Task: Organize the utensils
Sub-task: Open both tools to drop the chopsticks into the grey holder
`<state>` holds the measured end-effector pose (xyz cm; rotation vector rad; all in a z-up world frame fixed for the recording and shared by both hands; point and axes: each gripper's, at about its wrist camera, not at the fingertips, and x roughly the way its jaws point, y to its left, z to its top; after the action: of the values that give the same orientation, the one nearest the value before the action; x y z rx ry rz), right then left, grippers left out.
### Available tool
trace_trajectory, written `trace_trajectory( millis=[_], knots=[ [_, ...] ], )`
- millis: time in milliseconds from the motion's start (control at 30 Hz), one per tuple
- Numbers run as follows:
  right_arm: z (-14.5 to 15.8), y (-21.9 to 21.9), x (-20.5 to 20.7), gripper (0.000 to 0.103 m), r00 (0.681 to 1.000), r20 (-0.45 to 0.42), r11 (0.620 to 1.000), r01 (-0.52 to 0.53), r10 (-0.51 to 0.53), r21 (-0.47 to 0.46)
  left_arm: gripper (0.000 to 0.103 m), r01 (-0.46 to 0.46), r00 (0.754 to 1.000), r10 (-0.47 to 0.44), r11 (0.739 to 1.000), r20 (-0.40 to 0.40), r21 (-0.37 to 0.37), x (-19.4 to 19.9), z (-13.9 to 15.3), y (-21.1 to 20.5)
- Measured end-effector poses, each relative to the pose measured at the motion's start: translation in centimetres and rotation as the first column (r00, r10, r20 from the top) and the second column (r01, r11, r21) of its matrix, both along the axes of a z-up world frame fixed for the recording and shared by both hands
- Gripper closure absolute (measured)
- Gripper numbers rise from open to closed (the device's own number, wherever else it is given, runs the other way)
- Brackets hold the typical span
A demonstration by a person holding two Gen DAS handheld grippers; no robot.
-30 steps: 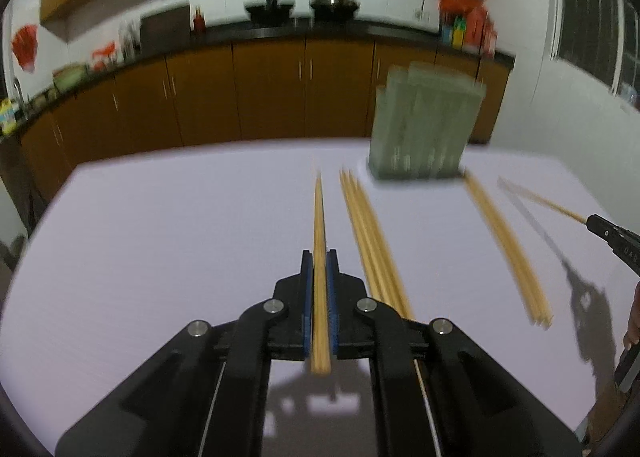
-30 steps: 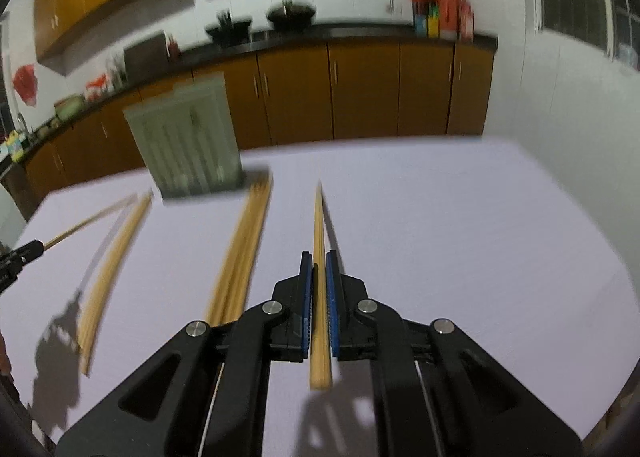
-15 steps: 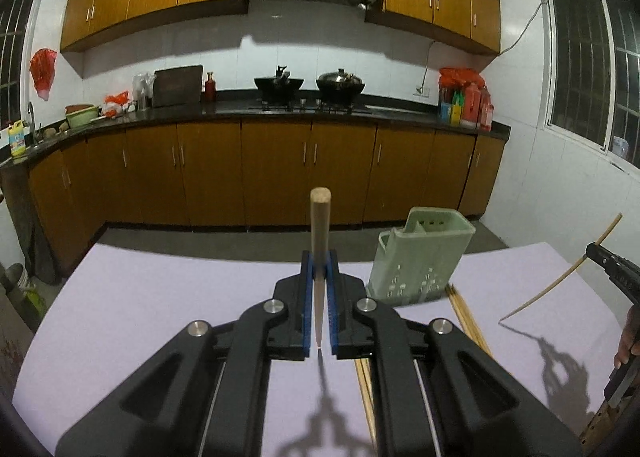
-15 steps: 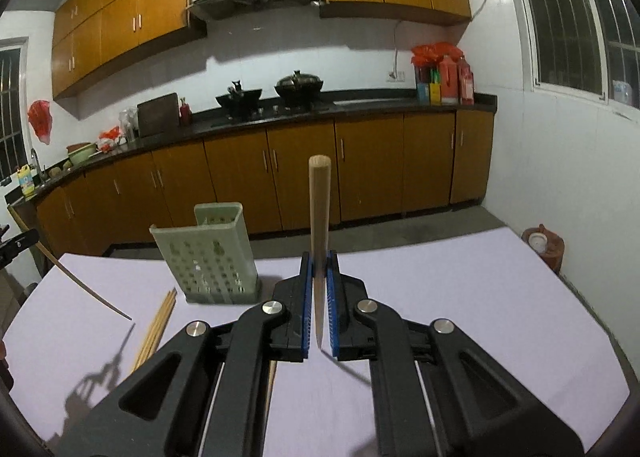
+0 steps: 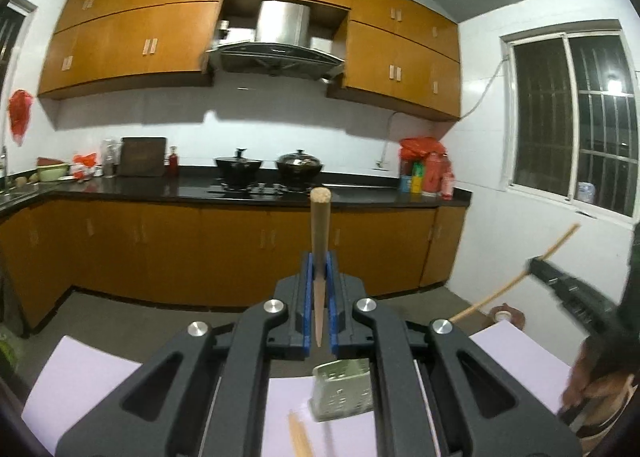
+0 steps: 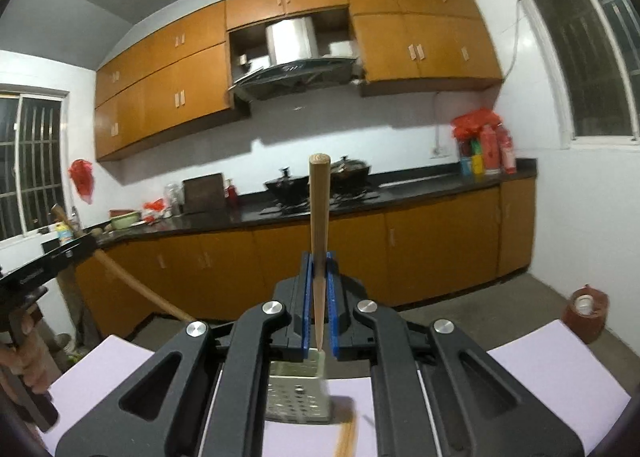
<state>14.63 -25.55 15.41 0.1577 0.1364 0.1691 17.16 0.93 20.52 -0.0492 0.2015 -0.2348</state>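
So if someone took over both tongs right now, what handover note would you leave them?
Left tongs: shut on one chopstick, thick end up, tip pointing down.
Right tongs: shut on another chopstick, held the same way.
Green holder stands on the purple table, below both tongs. Loose chopsticks lie beside it.
Done: two chopsticks are off the table.
Left: drop both into the holder, then collect the rest.

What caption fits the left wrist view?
Left gripper clamps an upright wooden chopstick above the pale green perforated utensil holder on the lilac table.
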Motion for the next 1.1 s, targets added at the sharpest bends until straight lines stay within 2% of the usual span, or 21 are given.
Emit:
trace_trajectory(
  millis=[133,267,533,567,600,633,667,733,833,1000,1100],
  knots=[
    [-1.3,1.5,2.2,0.095,0.998,-0.048,0.999,-0.034,0.033,-0.008,0.096,0.036,0.998,-0.035,0.999,-0.046,0.014,1.9,-1.4,-2.1],
    [-2.9,2.6,4.7,0.095,0.992,-0.117,0.998,-0.052,0.048,-0.027,0.096,0.056,0.991,-0.054,0.998,-0.12,0.017,3.8,-4.1,-3.5],
    [-5.4,3.3,7.1,0.095,0.973,-0.222,0.998,-0.06,0.054,-0.017,0.095,0.057,0.974,-0.053,0.998,-0.219,0.014,7.2,-8.5,-3.3],
    [-5.4,3.4,7.1,0.094,0.969,-0.238,0.998,-0.066,0.06,-0.017,0.095,0.055,0.971,-0.052,0.998,-0.232,0.006,7.5,-9.0,-3.3],
    [-5.5,3.5,7.1,0.089,0.968,-0.243,0.997,-0.07,0.063,-0.019,0.094,0.052,0.97,-0.051,0.999,-0.237,-0.001,7.5,-9.4,-3.1],
    [-5.5,3.6,7.1,0.085,0.968,-0.244,0.997,-0.071,0.063,-0.022,0.092,0.052,0.969,-0.052,0.999,-0.242,-0.007,7.5,-9.7,-3.0],
    [-5.4,3.7,6.9,0.072,0.969,-0.24,0.997,-0.068,0.059,-0.027,0.091,0.051,0.969,-0.052,0.999,-0.243,-0.01,7.5,-9.7,-3.1],
    [-5.2,3.6,6.4,0.065,0.973,-0.224,0.998,-0.06,0.052,-0.032,0.084,0.047,0.97,-0.049,0.999,-0.239,-0.015,7.3,-9.7,-2.8],
    [-4.6,3.3,5.6,0.065,0.978,-0.206,0.998,-0.05,0.043,-0.032,0.08,0.038,0.974,-0.044,0.999,-0.224,-0.033,6.3,-9.3,-2.2],
    [-3.0,1.5,1.8,0.065,0.993,-0.12,1.0,-0.001,-0.002,-0.026,0.071,0.01,0.985,-0.026,0.996,-0.169,-0.093,3.0,-8.0,0.4],
    [-4.3,-0.3,-0.9,0.065,0.989,-0.139,0.999,0.051,-0.053,-0.018,0.069,-0.023,0.985,0.005,0.994,-0.171,-0.105,0.6,-8.6,2.0]
  ],
)
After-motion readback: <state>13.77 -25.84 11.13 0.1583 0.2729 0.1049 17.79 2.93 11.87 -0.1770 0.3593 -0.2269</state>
